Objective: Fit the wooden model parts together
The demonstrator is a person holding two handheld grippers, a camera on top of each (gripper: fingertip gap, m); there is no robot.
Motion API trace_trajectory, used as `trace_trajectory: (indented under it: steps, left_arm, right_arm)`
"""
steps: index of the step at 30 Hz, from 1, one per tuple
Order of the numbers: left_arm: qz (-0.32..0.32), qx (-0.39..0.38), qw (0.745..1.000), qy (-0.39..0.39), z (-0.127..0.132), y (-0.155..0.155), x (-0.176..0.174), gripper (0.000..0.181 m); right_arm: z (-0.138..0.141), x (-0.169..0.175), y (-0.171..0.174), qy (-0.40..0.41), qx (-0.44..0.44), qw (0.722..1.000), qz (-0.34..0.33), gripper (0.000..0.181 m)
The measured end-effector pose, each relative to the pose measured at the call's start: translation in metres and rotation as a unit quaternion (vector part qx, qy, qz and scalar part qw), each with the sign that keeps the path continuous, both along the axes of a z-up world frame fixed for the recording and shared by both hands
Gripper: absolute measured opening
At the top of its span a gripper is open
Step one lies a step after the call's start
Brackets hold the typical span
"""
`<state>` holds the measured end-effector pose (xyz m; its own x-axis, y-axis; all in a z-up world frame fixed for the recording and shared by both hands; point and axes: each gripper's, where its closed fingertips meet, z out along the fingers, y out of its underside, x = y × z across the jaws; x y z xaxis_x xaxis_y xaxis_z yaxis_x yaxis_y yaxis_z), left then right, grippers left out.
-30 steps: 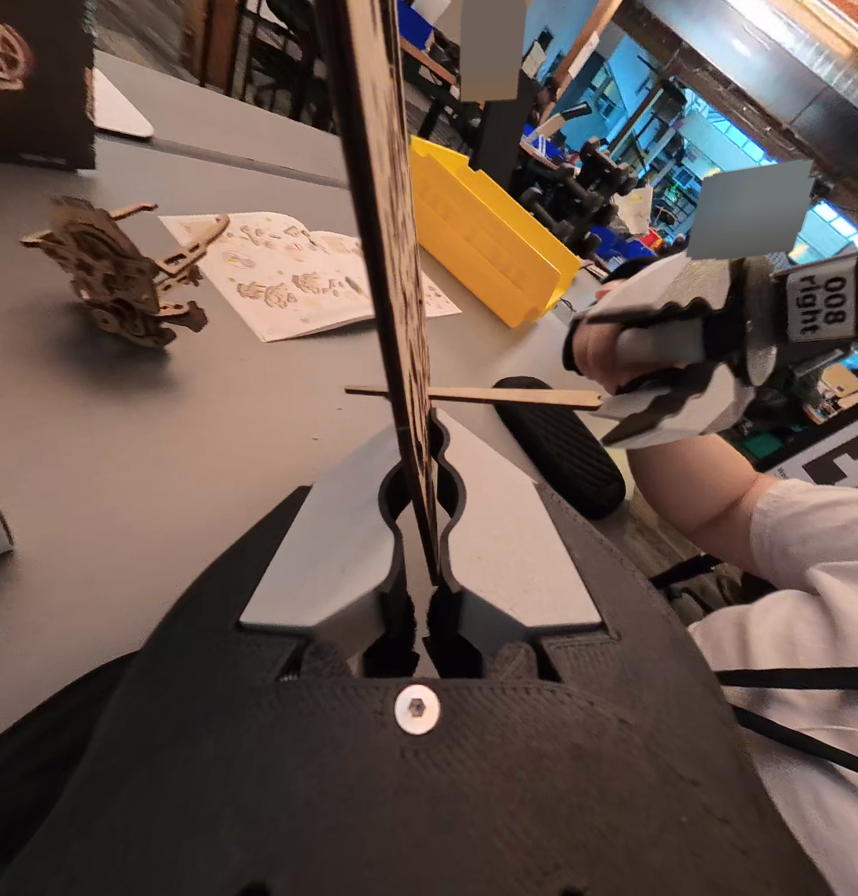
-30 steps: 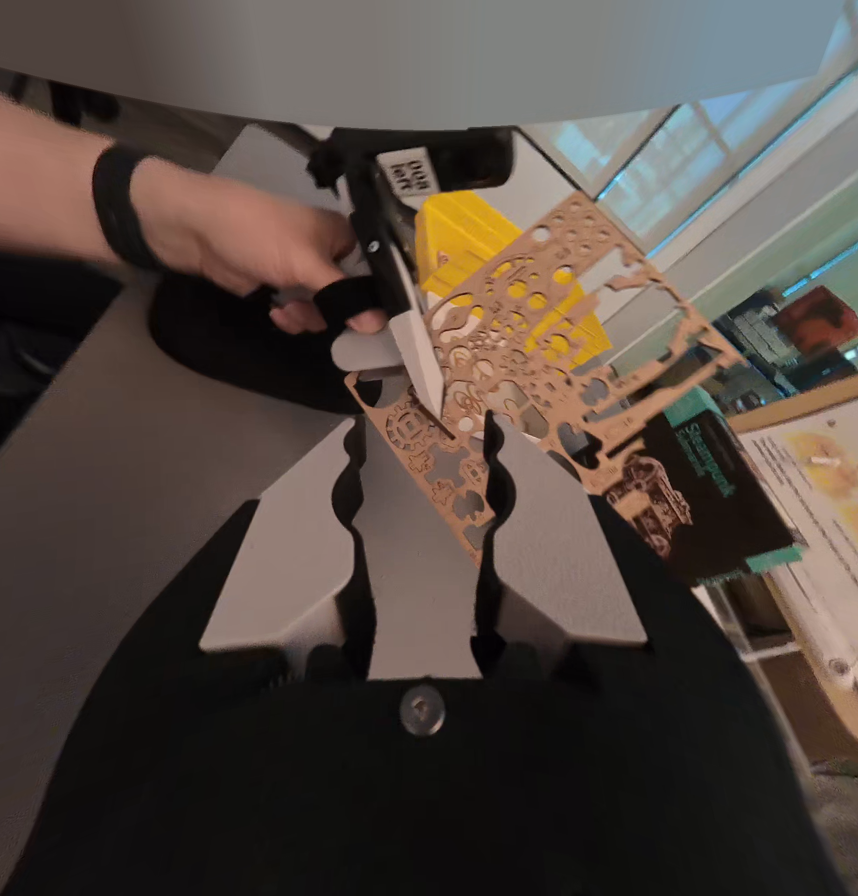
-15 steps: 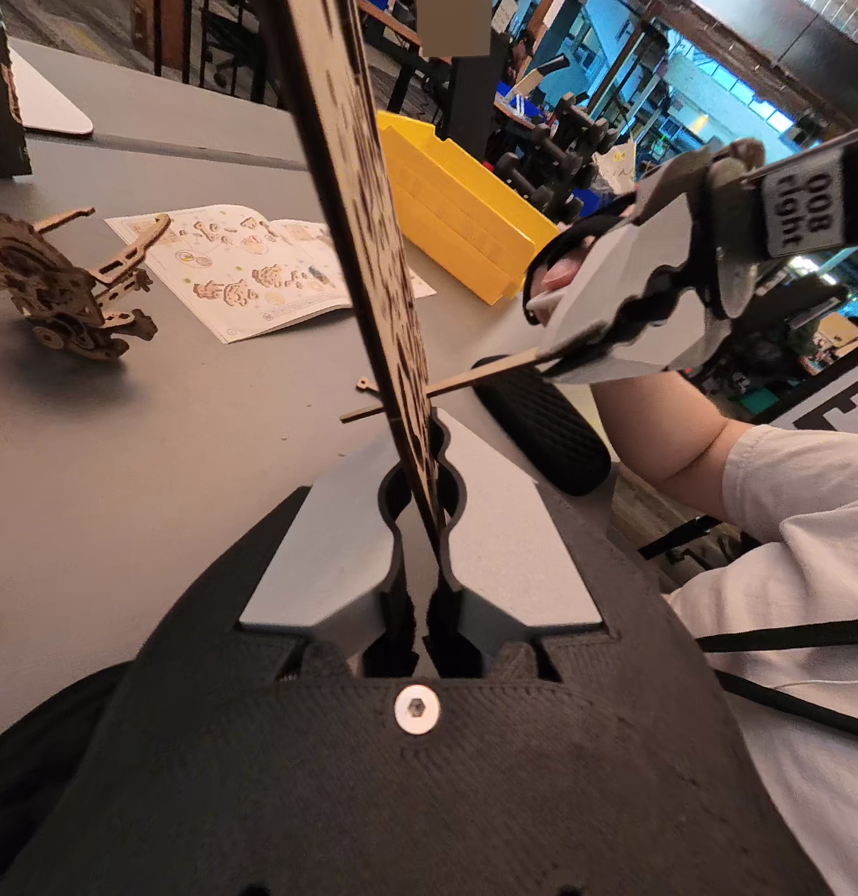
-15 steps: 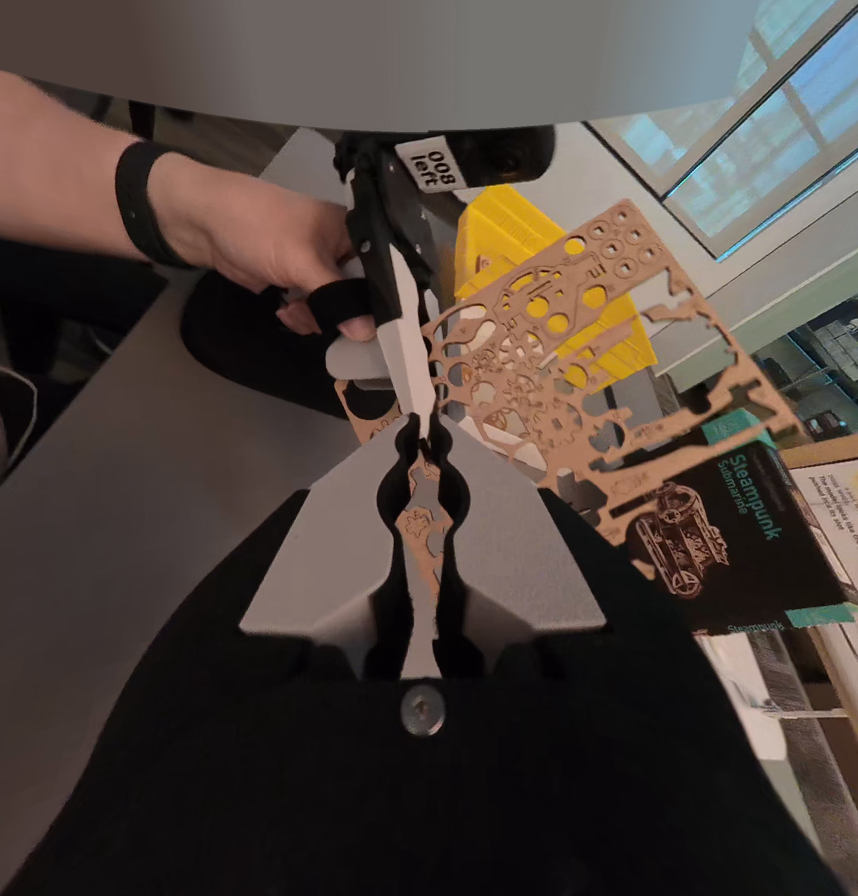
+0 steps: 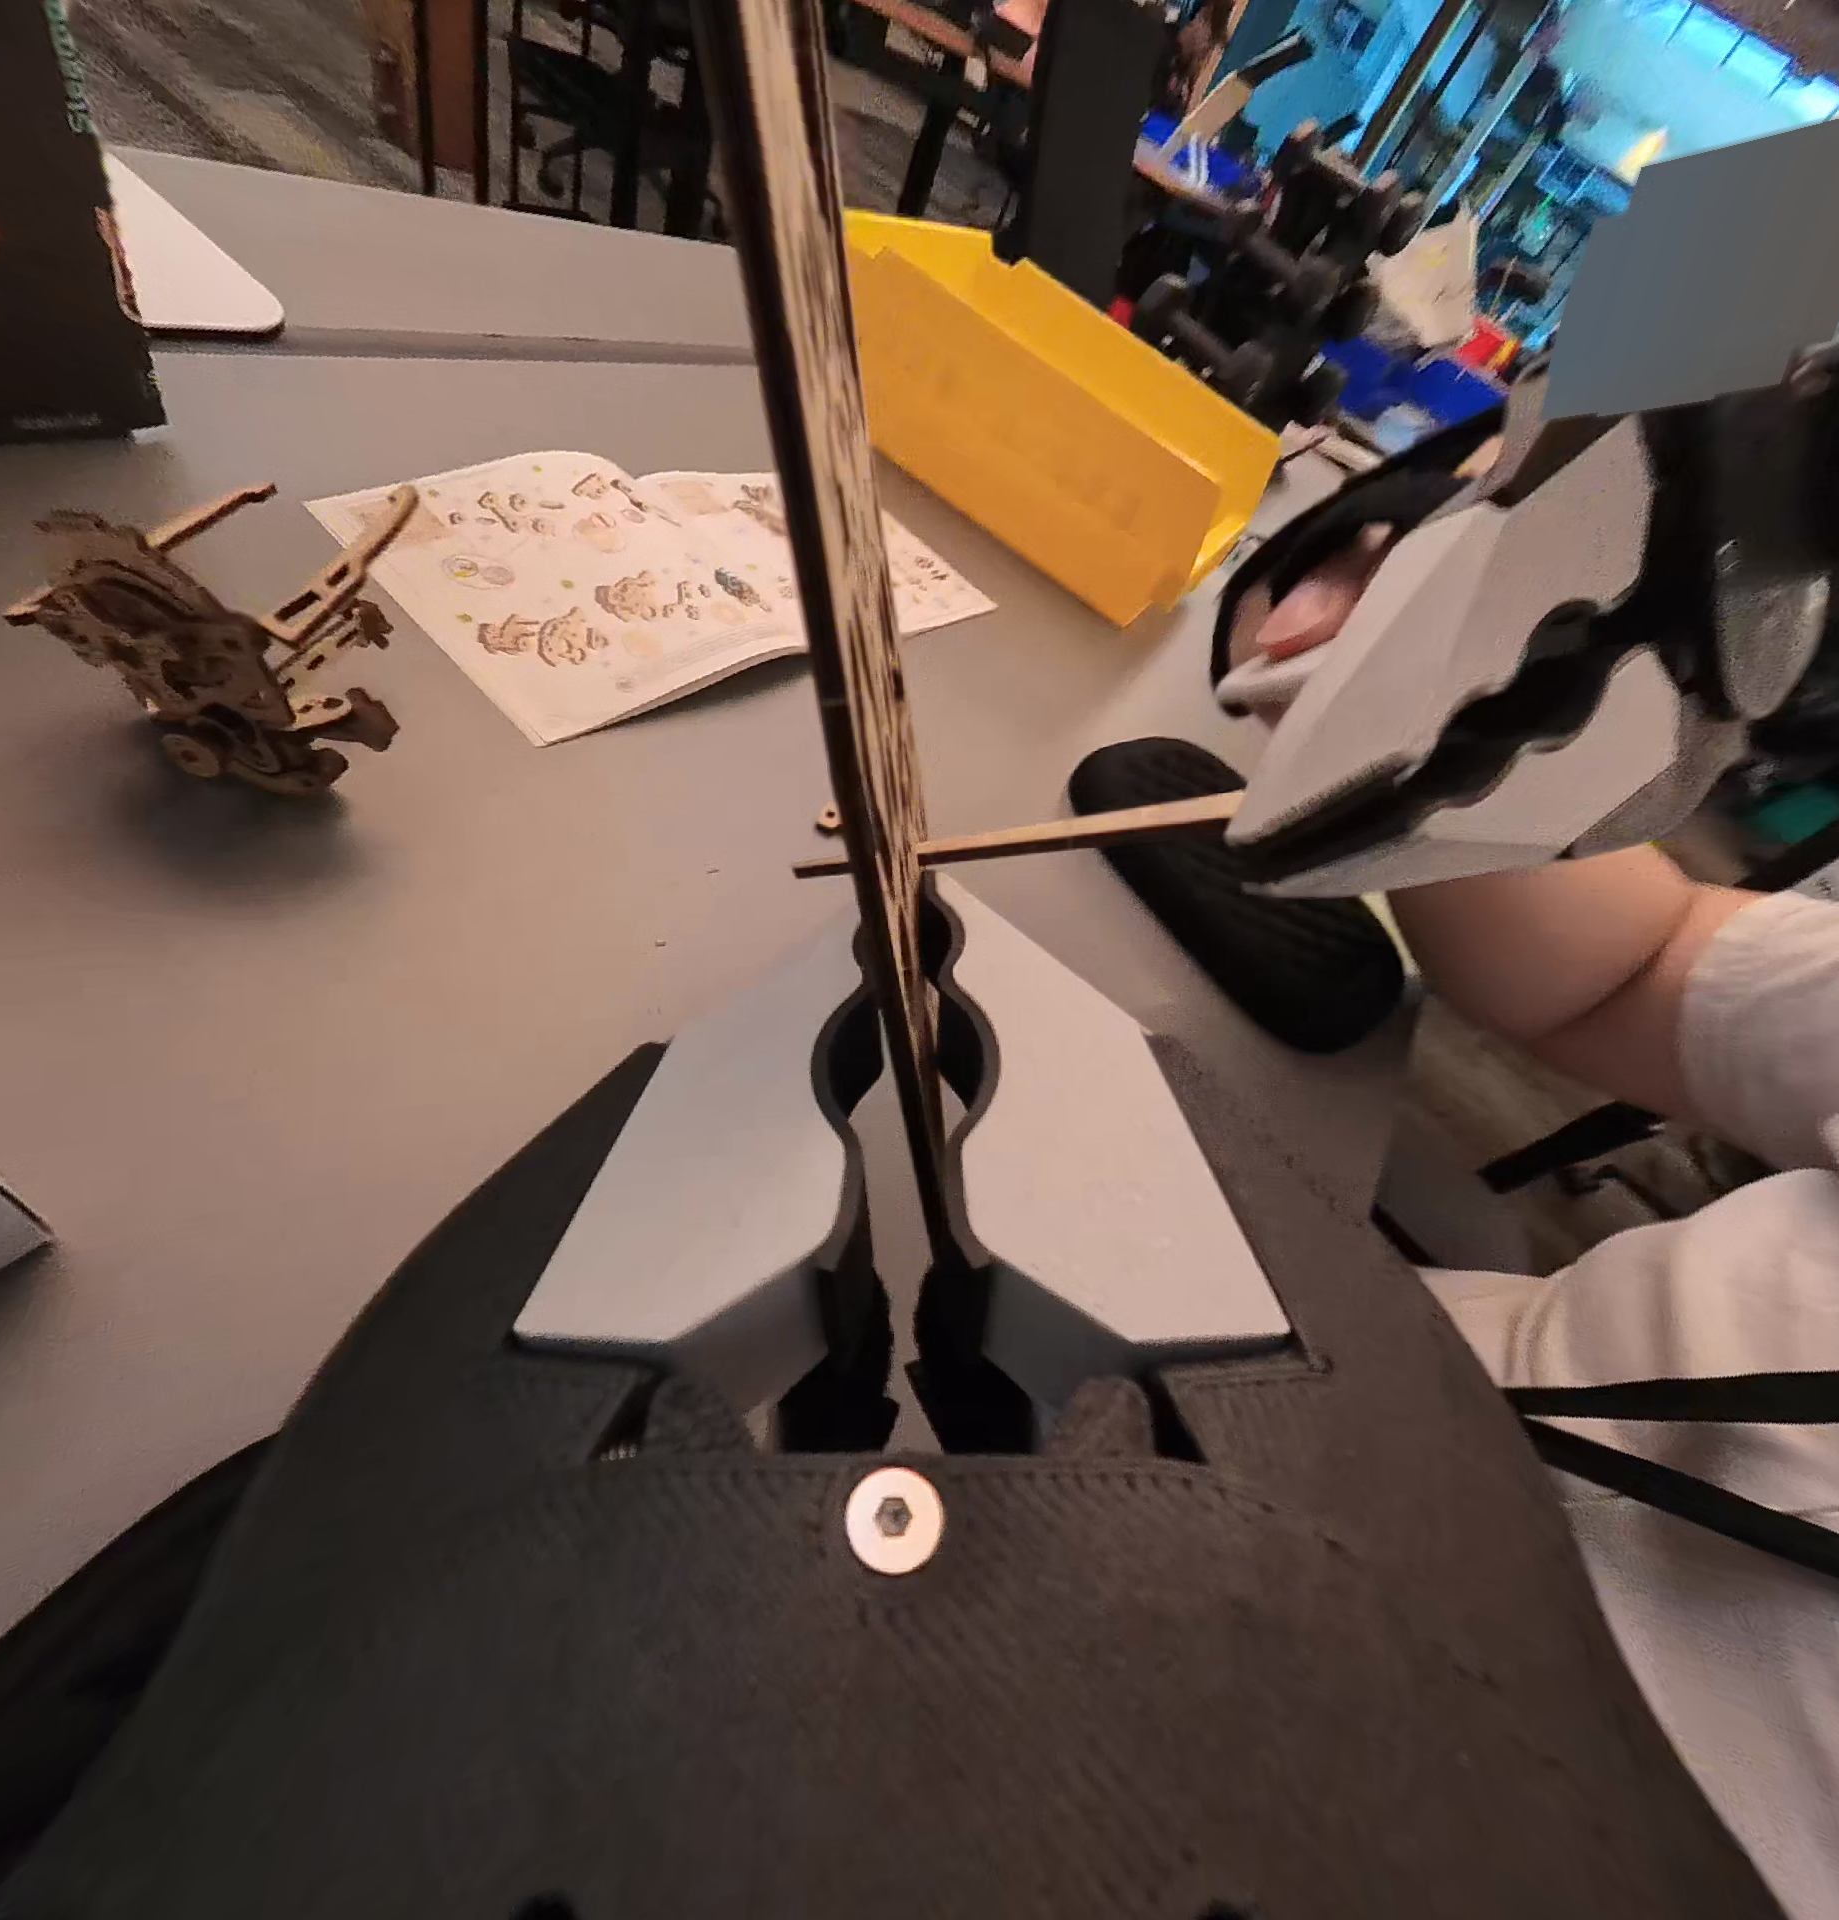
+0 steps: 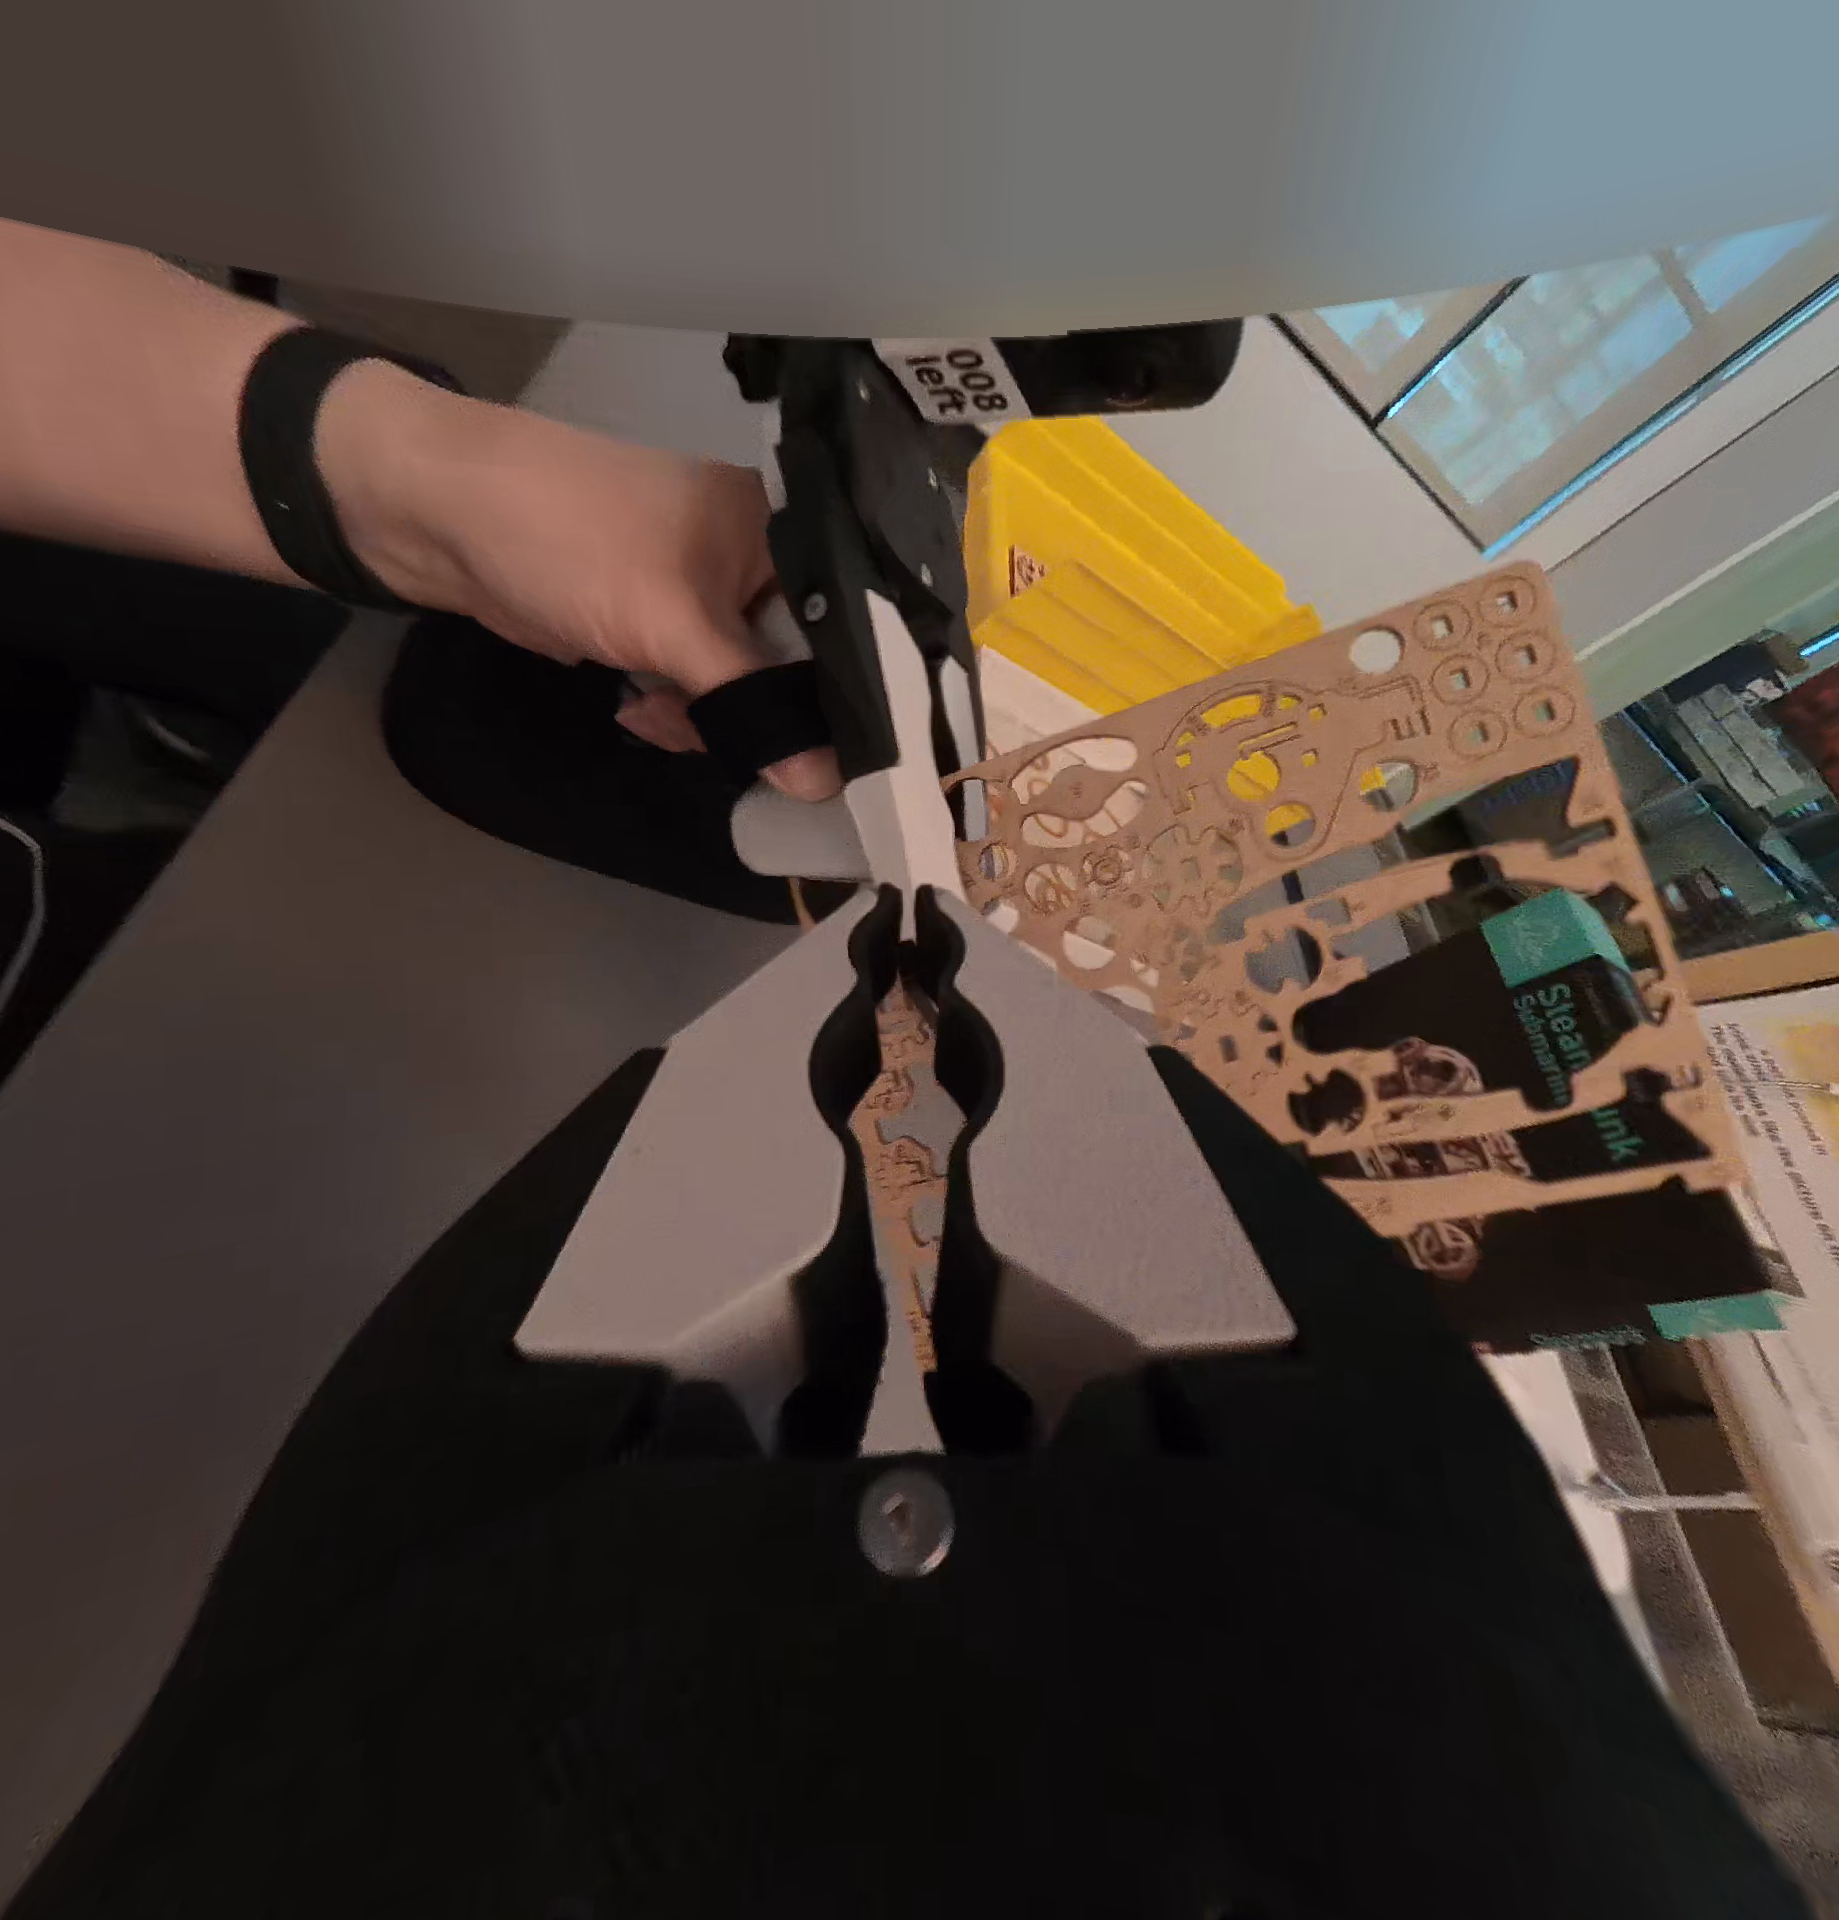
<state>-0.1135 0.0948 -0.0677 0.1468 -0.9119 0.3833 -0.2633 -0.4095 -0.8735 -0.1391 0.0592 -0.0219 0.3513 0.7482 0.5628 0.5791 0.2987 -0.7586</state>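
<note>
The laser-cut wooden sheet (image 6: 1310,935), thin, tan and fretted with gears and empty cut-outs, looks light, stiff and likely to snap along its narrow bridges, so solid border is the safer hold. The left gripper (image 5: 899,914) is clamped on its lower edge, holding it upright above the grey table (image 5: 323,987). The right gripper (image 6: 910,914) is closed on a slim wooden strip (image 5: 1060,831) crossing the sheet just above the left fingertips

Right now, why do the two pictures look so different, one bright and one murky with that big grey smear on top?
Left wrist view: even light, a soft shadow under the half-built wooden model, and wide-angle bending at the edges, as on the yellow bin. Right wrist view: dimmer; the grey smear was laid over afterwards; the wooden parts sheet is fairly sharp, and the right edge blurs.
</note>
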Motion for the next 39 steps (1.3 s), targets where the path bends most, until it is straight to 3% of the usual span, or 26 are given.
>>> trace_trajectory:
  steps: [4, 12, 18, 24, 32, 35, 39]
  left_arm:
    - [-0.014, -0.018, 1.0, -0.019, 0.005, -0.005, 0.002, 0.001]
    - [-0.039, -0.112, 0.985, -0.122, 0.028, -0.005, -0.01, 0.0]
    - [-0.001, -0.075, 0.993, -0.096, 0.023, 0.008, -0.011, 0.0]
    - [-0.006, -0.01, 0.999, -0.033, 0.009, -0.004, 0.005, 0.001]
    - [-0.024, -0.074, 0.992, -0.099, 0.025, -0.005, -0.004, 0.001]
    - [-0.013, -0.087, 0.989, -0.122, 0.03, 0.002, -0.009, 0.0]
    - [0.006, -0.087, 0.988, -0.13, 0.032, 0.01, -0.014, 0.0]
  right_arm:
    - [0.014, 0.009, 0.006, 0.009, -0.029, 1.0, 0.006, 0.001]
    - [0.026, 0.033, 0.001, 0.144, -0.082, 0.985, 0.045, 0.002]
    - [0.002, 0.009, -0.008, 0.082, -0.011, 0.996, 0.016, 0.003]
    - [0.018, 0.005, 0.008, 0.044, -0.036, 0.998, 0.004, 0.0]
    - [0.029, 0.033, 0.013, 0.124, -0.124, 0.984, 0.037, 0.001]
    - [0.021, 0.034, 0.006, 0.138, -0.092, 0.986, 0.035, 0.001]
    - [0.0, 0.019, -0.004, 0.085, -0.008, 0.996, 0.011, 0.003]
